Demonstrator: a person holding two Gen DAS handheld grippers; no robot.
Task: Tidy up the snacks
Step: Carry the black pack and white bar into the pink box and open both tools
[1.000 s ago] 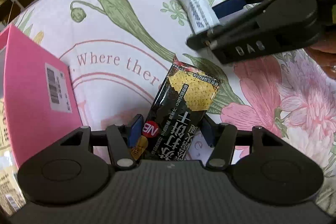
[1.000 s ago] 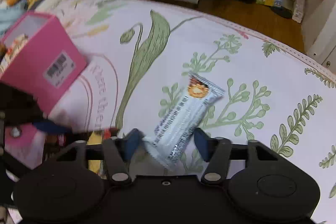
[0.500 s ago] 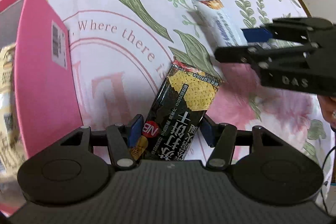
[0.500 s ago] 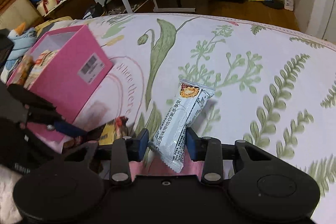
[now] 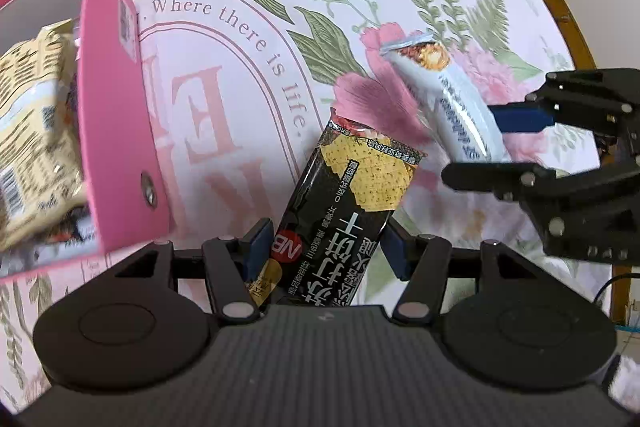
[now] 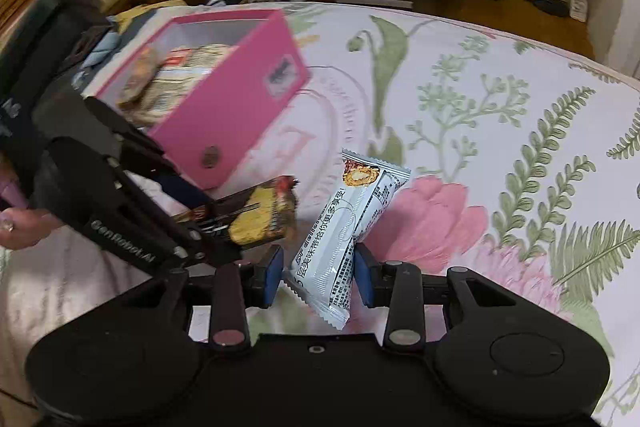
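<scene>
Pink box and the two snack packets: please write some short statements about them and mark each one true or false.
1. The pink box already holds snacks. True.
2. The left hand-held gripper holds a white packet. False: it grips the black cracker packet.
3. The right hand-held gripper is empty. False: it is closed on the white packet.
4. The tablecloth has a floral print. True.
5. The box lid is shut. False: its top is open.
</scene>
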